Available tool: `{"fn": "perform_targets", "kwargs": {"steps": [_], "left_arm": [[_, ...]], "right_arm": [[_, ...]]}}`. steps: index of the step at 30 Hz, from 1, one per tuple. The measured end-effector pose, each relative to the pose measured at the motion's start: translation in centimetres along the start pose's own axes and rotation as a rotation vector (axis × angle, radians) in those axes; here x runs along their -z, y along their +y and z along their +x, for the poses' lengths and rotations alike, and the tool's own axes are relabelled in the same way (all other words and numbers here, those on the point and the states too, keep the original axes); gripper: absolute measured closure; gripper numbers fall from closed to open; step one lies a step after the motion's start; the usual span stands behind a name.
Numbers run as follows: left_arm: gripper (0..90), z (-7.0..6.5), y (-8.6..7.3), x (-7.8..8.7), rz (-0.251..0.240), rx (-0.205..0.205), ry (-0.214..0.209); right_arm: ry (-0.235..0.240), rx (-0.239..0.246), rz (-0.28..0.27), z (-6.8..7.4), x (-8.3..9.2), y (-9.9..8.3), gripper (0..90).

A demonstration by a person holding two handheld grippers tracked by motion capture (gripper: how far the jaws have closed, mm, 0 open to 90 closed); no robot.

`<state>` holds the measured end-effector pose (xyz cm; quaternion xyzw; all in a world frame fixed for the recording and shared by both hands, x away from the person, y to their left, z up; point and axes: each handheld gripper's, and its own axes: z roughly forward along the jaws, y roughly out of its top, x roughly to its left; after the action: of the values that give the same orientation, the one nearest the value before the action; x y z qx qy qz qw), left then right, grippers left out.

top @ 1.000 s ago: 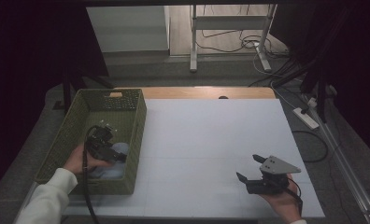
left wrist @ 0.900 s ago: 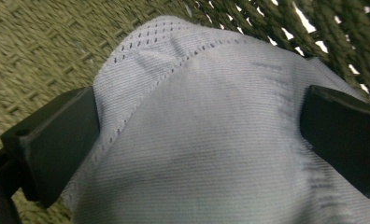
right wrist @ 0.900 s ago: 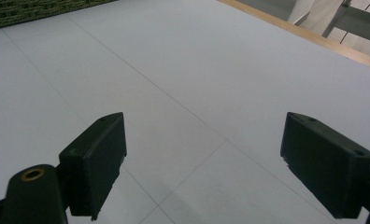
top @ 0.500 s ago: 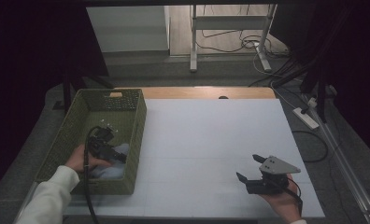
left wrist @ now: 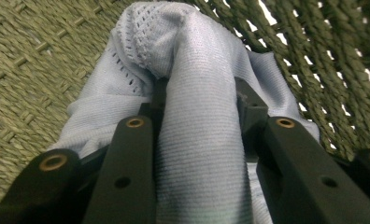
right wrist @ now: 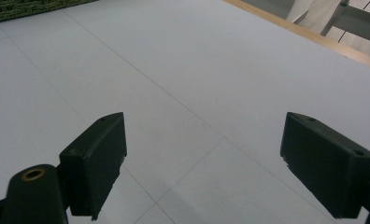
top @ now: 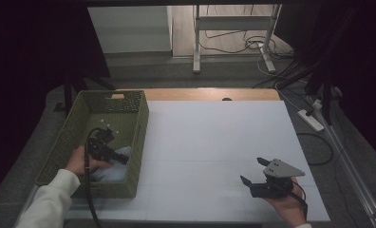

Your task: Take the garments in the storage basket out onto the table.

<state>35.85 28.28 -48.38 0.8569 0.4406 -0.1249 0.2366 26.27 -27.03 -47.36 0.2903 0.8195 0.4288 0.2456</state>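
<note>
High view first: the left gripper (top: 111,154) is down inside the green woven basket (top: 137,142) at the table's left edge, sitting right on the pale blue cloth (top: 117,166) bunched in the basket's near right corner. The hand reaches in from the near side and the gripper points toward the basket's right wall. The right gripper (top: 252,172) is way over by the table's near right corner, palm under it, hovering low over bare white table (top: 210,137), so the left hand is clearly the one on the job.

Left gripper view: the jaws have just been closing, and a thick ridge of the cloth (left wrist: 202,135) is pinched up between them, running straight away from the camera along the jaws. Looks like a solid grab, with loose fabric spilling out both sides. I'd say lifting straight up is next, since the wall is close.

Right gripper view: jaws spread wide, nothing in them, just table (right wrist: 197,60) ahead.
</note>
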Motion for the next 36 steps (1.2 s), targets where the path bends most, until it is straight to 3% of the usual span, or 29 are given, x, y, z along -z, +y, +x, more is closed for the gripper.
{"fn": "perform_targets", "kwargs": {"steps": [8,17,27,34,36], "left_arm": [[69.7,-0.4,-0.4,0.8,-0.041,-0.021,0.010],[70.4,-0.9,-1.7,3.0,-0.199,-0.035,0.022],[70.7,-2.0,-2.6,4.5,-0.290,-0.052,0.074],[70.9,-2.5,-3.4,6.2,-0.400,-0.036,0.094],[70.9,-2.5,-3.4,6.3,-0.412,-0.035,0.099]], "right_arm": [[0.000,0.001,-0.003,0.0,0.0,0.0,15.0],[-0.002,0.002,-0.005,0.0,0.1,0.0,15.0],[-0.002,0.001,-0.008,0.0,0.0,0.1,15.1],[0.001,-0.005,-0.012,0.0,0.1,0.1,15.1],[0.002,-0.004,-0.010,0.1,0.0,0.1,15.1]]}}
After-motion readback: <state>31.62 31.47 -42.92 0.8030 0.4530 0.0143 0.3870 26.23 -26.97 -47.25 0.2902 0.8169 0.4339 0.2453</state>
